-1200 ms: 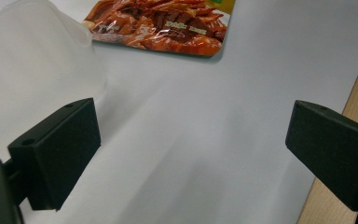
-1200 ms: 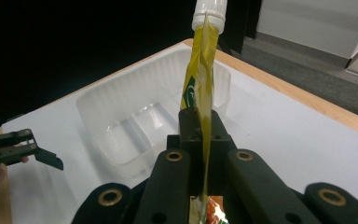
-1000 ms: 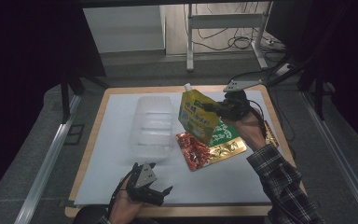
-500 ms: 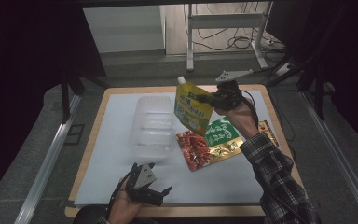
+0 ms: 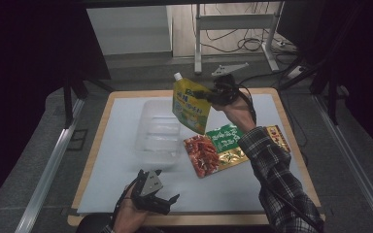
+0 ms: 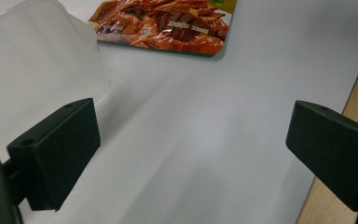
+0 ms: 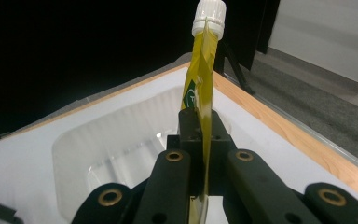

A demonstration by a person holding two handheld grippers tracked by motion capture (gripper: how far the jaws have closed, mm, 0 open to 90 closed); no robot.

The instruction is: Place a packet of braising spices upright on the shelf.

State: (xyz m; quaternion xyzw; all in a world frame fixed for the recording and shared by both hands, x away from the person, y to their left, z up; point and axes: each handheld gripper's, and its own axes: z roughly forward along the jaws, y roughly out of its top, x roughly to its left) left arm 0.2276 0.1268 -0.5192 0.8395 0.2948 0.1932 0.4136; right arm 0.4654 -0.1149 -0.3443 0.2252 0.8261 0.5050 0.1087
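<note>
Jaws of the right tool (image 5: pixel 212 97) pinch a yellow spouted plastic pouch (image 5: pixel 190 105), held in the air over the clear plastic tray (image 5: pixel 158 131), while the left tool (image 5: pixel 151 195) rests wide open near the table's (image 5: pixel 107 170) front edge.

you've got red snack pack (image 5: pixel 201 155) flat on white mat (image 5: pixel 126 194) | green pack (image 5: pixel 225 138) overlapping its right edge | gold pack (image 5: pixel 277 137) under green, far right | wood table rim (image 5: pixel 281 109) around mat | cables (image 5: pixel 233 41) on floor behind
</note>
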